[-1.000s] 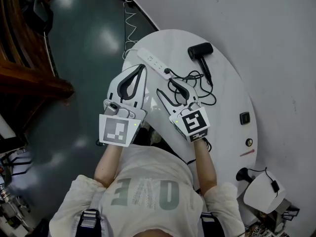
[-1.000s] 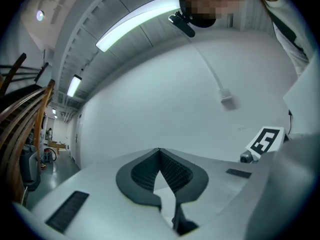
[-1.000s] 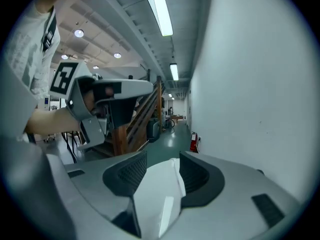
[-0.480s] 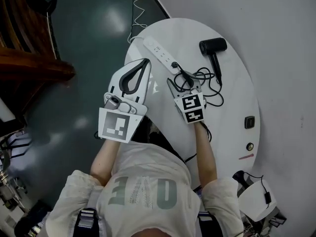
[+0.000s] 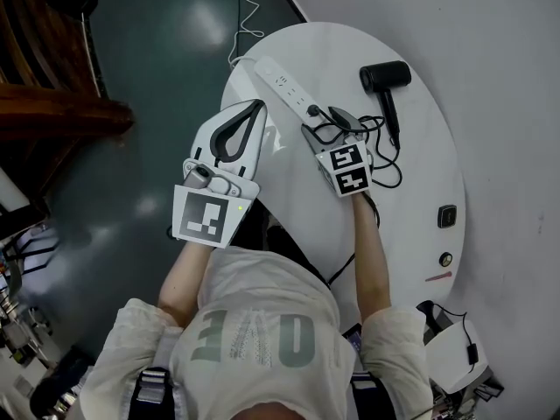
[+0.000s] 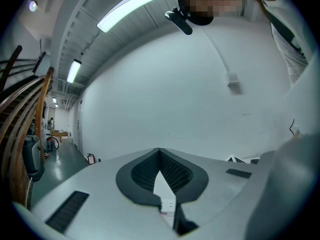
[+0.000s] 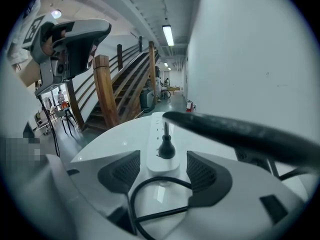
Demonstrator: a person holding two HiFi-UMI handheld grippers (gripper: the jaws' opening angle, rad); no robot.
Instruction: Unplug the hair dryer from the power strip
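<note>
A white power strip (image 5: pixel 287 88) lies on the round white table (image 5: pixel 411 234), with the black plug (image 5: pixel 312 110) in its near end. The cord (image 5: pixel 372 134) runs in loops to the black hair dryer (image 5: pixel 385 77) at the far right. My right gripper (image 5: pixel 325 126) stands open just behind the plug and has just been opening. In the right gripper view the plug (image 7: pixel 166 147) and the strip's end (image 7: pixel 161 160) lie between the pads (image 7: pixel 206 171), untouched. My left gripper (image 5: pixel 252 110) is shut and empty, held left of the strip.
A wooden staircase (image 5: pixel 52 121) and dark floor lie left of the table. Two small fittings (image 5: pixel 446 215) sit near the table's right side, and a white device (image 5: pixel 459 339) stands at the lower right. A blurred dark cord (image 7: pixel 240 131) crosses the right gripper view.
My right gripper has come forward and down to the plug end of the strip, and its jaws have spread wider. The left gripper has sunk a little.
</note>
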